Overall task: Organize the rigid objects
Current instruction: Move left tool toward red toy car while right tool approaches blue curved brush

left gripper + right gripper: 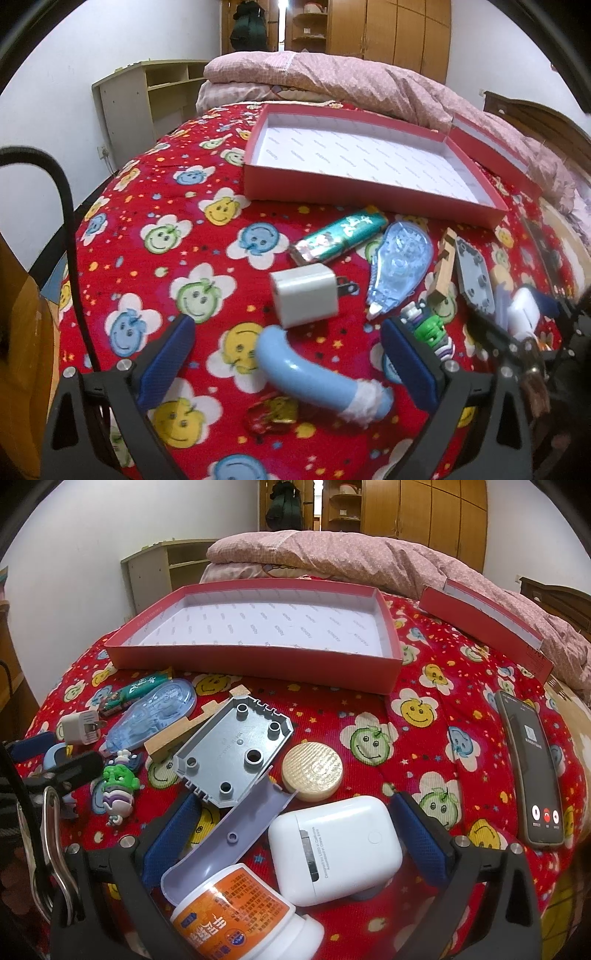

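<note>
A shallow red box [314,186] [255,662] with a white inside lies empty on the red smiley bedspread. In the left wrist view my left gripper [288,354] is open around a curved blue handle [310,376], with a white charger plug [304,297], a green lighter [338,234] and a blue correction tape [400,262] just beyond. My right gripper [295,830] is open around a white earbud case [334,849]; a lilac plastic cover [236,834] and an orange-labelled white bottle [240,904] lie between its fingers too. A grey plastic plate [232,746], a wooden disc [312,770], a wooden block [173,738] and a green figure [120,786] lie ahead.
The box lid [484,627] stands at the right. A phone [532,768] with a lit screen lies on the right of the bedspread. A pink quilt [351,85] is piled behind the box. A red wrapped sweet [271,415] lies under the left gripper.
</note>
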Motion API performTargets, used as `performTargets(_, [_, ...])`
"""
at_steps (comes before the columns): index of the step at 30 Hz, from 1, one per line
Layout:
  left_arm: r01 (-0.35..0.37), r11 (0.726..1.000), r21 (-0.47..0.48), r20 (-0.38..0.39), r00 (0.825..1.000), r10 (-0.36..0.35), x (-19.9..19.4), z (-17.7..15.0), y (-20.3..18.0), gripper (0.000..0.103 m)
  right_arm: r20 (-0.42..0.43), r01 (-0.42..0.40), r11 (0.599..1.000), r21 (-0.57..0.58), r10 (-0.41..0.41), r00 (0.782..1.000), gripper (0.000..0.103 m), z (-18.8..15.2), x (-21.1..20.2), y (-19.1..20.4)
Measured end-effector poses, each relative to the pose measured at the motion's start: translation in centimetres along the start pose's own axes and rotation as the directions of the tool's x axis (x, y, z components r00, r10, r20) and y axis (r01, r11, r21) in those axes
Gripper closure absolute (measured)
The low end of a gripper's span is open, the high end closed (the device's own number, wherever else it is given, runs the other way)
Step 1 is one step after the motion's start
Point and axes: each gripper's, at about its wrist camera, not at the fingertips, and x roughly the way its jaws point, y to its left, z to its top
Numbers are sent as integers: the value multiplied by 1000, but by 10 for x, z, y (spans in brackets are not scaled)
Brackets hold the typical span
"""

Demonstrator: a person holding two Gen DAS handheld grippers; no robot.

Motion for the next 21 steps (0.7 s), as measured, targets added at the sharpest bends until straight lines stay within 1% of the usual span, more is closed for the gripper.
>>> performTargets(9, [-33, 999, 22, 11, 999, 33, -13, -6, 13, 1, 1, 0, 1000, 1, 0, 1000, 0, 0, 0, 0])
performTargets(12, [-17, 1000, 23, 16, 1000, 17, -19, -7, 14, 1, 1, 0, 1000, 1, 0, 1000, 0, 0, 0, 0])
performTargets(21, [39, 996, 85, 12, 999, -40, -34, -22, 6, 1, 2, 0, 1000, 1, 0, 1000, 0, 0, -1, 1])
